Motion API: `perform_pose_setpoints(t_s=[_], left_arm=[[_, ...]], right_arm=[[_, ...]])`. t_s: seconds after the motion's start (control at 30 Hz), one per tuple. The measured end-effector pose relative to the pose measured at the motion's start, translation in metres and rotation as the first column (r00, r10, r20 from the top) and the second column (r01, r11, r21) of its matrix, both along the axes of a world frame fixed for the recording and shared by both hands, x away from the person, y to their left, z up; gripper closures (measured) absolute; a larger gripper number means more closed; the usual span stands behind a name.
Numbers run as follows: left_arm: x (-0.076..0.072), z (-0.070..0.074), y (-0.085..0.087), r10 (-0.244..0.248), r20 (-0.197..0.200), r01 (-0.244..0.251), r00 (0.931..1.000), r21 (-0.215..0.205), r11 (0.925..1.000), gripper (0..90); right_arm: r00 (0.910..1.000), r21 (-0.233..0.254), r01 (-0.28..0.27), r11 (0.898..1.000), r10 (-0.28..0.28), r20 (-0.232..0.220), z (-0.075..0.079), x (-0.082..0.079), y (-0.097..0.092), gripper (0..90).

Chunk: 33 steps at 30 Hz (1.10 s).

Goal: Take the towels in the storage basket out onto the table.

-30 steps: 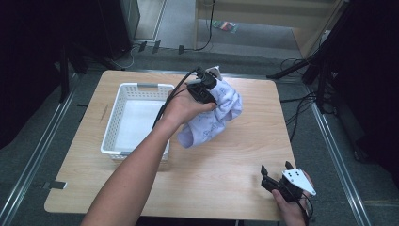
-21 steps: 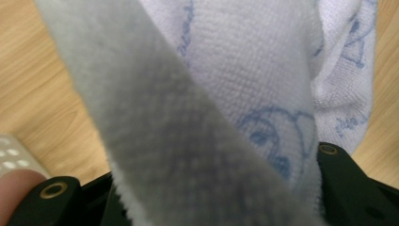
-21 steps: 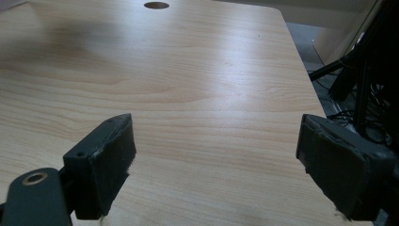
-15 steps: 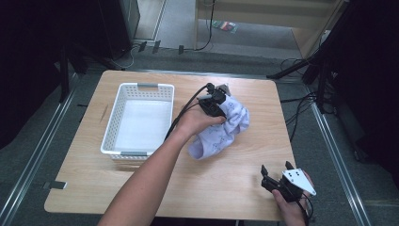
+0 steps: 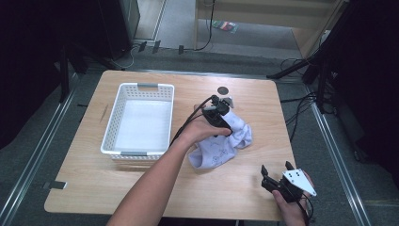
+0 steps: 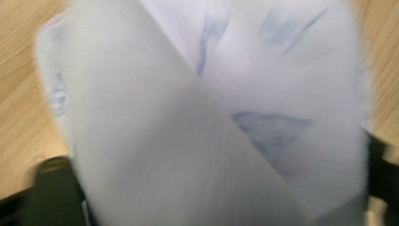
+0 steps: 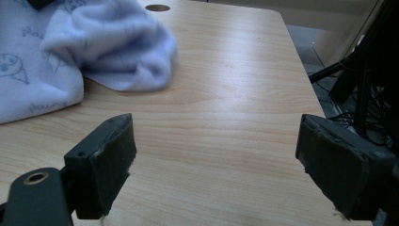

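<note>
The cloth [image 5: 220, 147], a pale one printed with small blue figures, has come down onto the table: a second ago it hung bunched under the left gripper [image 5: 221, 114] above the far half of the worktop, and now it lies spread in a loose heap near the middle of the table [image 5: 141, 188], to the right of the white basket [image 5: 137, 121] and apart from it. The left gripper's jaws have just been opening, and in the left gripper view the cloth [image 6: 211, 113] lies blurred and close between them, so the pinch looks let go, though fabric sits there and I cannot tell if a fold drags on a pad. From above, that gripper rests at the heap's far edge. This reads as a set-down, the cloth taken out of the basket, which stands empty toward the left edge, and laid on bare wood. The right gripper [image 5: 277, 175] waits near the front right corner with its jaws spread wide and nothing between them, a fold of cloth [image 7: 113, 52] lying ahead of it. The likely next need is flattening or folding, probably with both grippers.
</note>
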<state>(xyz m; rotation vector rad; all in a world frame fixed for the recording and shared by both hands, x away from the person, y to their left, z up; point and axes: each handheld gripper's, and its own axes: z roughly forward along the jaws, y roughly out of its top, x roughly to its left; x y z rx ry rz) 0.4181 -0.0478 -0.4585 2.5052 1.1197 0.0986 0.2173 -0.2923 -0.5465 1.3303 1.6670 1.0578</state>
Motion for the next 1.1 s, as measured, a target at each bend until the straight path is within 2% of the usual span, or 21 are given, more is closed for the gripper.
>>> perform_pose_setpoints(t_s=[0.1,0.2,0.37,0.6,0.63,0.67,0.93,0.97,1.0,1.07,1.1], left_arm=[[-0.001,0.003,0.001,0.003,-0.007,-0.003,1.0000,-0.023,0.9997,4.6],[0.000,0.013,0.006,0.029,-0.001,-0.029,0.9996,-0.052,0.9983,0.0],[-0.003,0.021,0.013,0.032,0.036,-0.030,0.9989,-0.031,0.9990,0.0],[-0.005,0.037,0.033,0.059,0.061,-0.056,0.9964,-0.055,0.9969,0.0],[-0.005,0.043,0.040,0.070,0.076,-0.065,0.9947,-0.062,0.9959,0.0],[-0.005,0.043,0.040,0.070,0.076,-0.065,0.9947,-0.062,0.9959,0.0],[-0.009,0.061,0.076,0.129,0.112,-0.120,0.9853,-0.083,0.9893,0.0],[-0.010,0.064,0.085,0.143,0.123,-0.134,0.9821,-0.079,0.9879,0.0],[-0.010,0.064,0.085,0.143,0.123,-0.134,0.9821,-0.079,0.9879,0.0],[-0.011,0.067,0.097,0.158,0.136,-0.148,0.9780,-0.086,0.9853,0.0],[-0.013,0.070,0.110,0.186,0.137,-0.173,0.9729,-0.102,0.9796,0.0]], right_arm=[[1.0000,-0.001,-0.002,1.000,0.002,0.000,0.000,0.000,0.000,13.0],[1.0000,-0.003,-0.001,1.000,0.001,0.001,0.000,0.000,0.000,13.0],[1.0000,-0.002,-0.001,1.000,0.001,-0.001,0.000,0.000,0.001,13.0],[1.0000,-0.002,0.001,1.000,-0.001,-0.003,0.000,0.000,0.000,13.0],[1.0000,-0.003,0.001,1.000,-0.001,-0.003,0.000,0.000,0.000,13.0],[1.0000,-0.003,0.001,1.000,-0.001,-0.003,0.000,0.000,0.000,13.0],[1.0000,-0.003,0.002,1.000,-0.002,-0.004,0.000,0.000,0.000,13.0],[1.0000,-0.004,0.002,1.000,-0.002,-0.006,0.000,0.001,0.001,13.0],[1.0000,-0.004,0.002,1.000,-0.002,-0.006,0.000,0.001,0.001,13.0],[1.0000,-0.005,0.003,1.000,-0.003,-0.006,0.000,0.001,0.001,13.0],[1.0000,-0.004,0.002,1.000,-0.002,-0.003,0.000,0.000,0.001,13.0]])
